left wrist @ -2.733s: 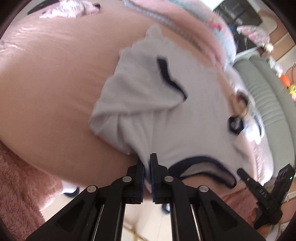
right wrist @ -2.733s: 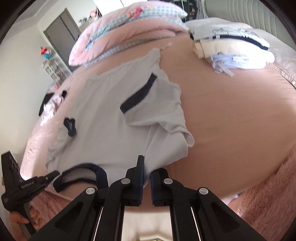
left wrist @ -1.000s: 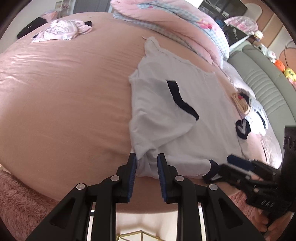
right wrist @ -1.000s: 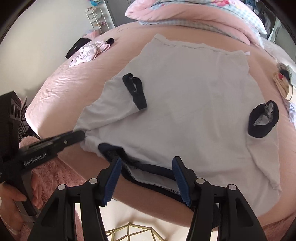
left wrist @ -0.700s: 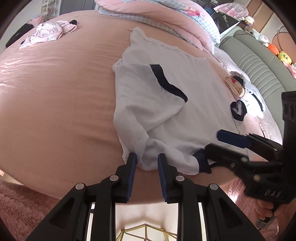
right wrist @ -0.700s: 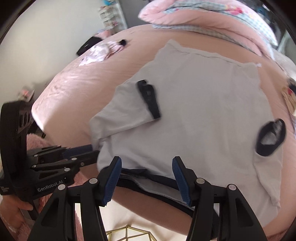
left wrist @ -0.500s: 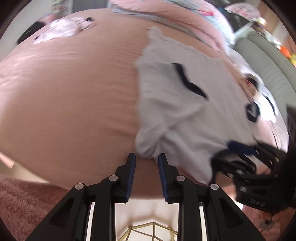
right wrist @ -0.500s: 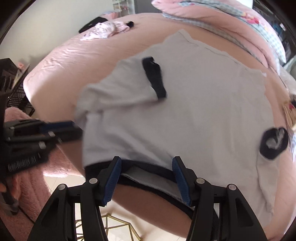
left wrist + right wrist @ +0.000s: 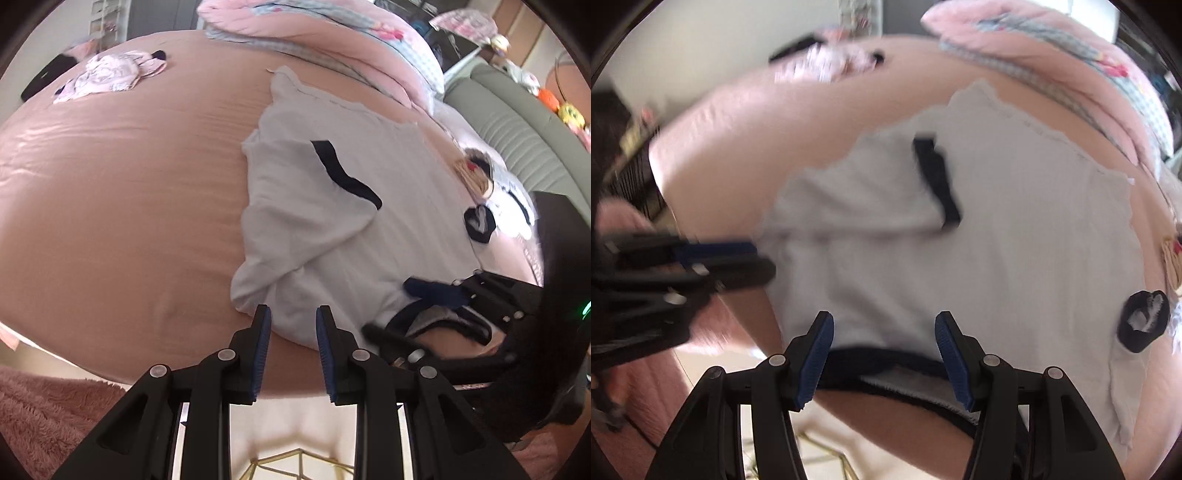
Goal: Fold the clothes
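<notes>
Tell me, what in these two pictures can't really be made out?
- Left gripper, right wrist view: smeared by motion blur, so its finger gap is unreadable there.
- White T-shirt collar, left wrist view: the right gripper covers part of it.
- Folded clothes pile, left wrist view: cut off behind the right gripper's black body.
- Pink patterned garment, right wrist view: too blurred to tell what it is.
- Bed far end: hidden under the pink quilt.

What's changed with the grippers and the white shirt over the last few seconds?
The left gripper, earlier clamped on the white shirt, has let go and now stands open at its near corner. The right gripper opened wide over the navy collar. The shirt stays spread out on the pink bed.
</notes>
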`<state>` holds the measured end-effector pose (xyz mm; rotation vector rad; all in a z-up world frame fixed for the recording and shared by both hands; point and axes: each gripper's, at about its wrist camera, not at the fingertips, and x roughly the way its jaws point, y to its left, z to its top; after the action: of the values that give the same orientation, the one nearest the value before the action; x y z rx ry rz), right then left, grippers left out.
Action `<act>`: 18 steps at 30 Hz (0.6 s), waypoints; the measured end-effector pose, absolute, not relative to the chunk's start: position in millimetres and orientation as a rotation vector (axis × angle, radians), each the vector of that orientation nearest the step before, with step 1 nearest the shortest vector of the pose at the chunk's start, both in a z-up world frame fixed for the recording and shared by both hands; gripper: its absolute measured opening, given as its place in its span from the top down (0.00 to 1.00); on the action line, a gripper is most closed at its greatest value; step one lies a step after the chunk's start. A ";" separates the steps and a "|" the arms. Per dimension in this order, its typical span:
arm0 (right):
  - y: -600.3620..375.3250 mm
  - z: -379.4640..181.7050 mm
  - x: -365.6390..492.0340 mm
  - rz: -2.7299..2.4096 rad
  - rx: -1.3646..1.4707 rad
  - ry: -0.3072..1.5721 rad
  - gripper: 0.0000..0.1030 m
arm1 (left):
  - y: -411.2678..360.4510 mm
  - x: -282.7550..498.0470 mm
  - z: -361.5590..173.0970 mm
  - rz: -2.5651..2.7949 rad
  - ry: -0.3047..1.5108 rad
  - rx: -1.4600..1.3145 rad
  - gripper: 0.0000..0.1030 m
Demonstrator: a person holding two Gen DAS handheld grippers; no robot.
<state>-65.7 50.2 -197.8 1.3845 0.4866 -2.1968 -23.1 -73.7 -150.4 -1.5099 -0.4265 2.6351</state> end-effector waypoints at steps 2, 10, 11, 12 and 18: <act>54.1 -196.1 -59.3 -2.151 1.396 0.516 0.45 | -73.7 -22.1 -150.3 2.629 -0.429 -1.509 0.78; 80.2 -178.0 -43.6 -2.110 1.417 0.596 0.42 | -39.1 -25.4 -165.2 2.453 -0.271 -1.540 0.78; 86.7 -172.7 -45.6 -2.137 1.419 0.557 0.42 | -33.3 -25.7 -170.4 2.444 -0.227 -1.575 0.76; 93.3 -167.3 -47.6 -2.163 1.421 0.517 0.42 | -31.3 -25.0 -170.7 2.435 -0.221 -1.580 0.73; 139.6 -164.7 -58.8 -2.375 1.479 0.372 0.41 | -37.0 -19.7 -159.4 2.345 -0.377 -1.558 0.66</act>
<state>-58.8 139.6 -164.7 1.4794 0.3724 -2.3748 -19.7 -37.0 -159.4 -1.5579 -0.3770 2.3452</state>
